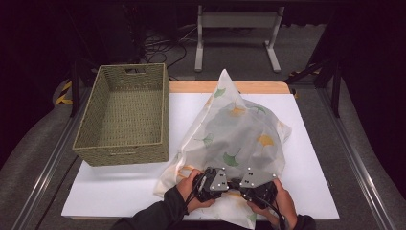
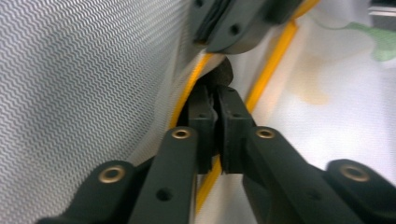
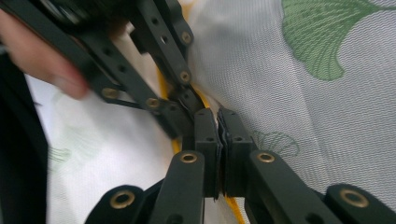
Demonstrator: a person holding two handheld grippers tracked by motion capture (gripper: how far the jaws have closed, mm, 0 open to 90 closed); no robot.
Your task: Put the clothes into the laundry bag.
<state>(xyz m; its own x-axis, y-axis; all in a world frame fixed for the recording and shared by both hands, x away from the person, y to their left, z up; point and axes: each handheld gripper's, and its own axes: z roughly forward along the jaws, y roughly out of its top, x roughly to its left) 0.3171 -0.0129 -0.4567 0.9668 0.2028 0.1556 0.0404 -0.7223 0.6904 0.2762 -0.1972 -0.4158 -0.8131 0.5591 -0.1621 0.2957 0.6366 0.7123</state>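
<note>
At the table's near edge, the left gripper (image 1: pixel 214 184) and right gripper (image 1: pixel 256 186) sit side by side, each clenched on the yellow hem (image 2: pixel 189 91) of the mesh bag (image 1: pixel 239 134). The bag lies on the white board (image 1: pixel 316 143), right of the basket (image 1: pixel 125 115), its far corner peaked. Pinching the same hem close together suggests the person means to part the opening or lift the bag evenly.

Sheer white leaf-printed mesh cloth (image 1: pixel 239 129): near hem hidden under both hands; lower corner cut off by frame edge.
</note>
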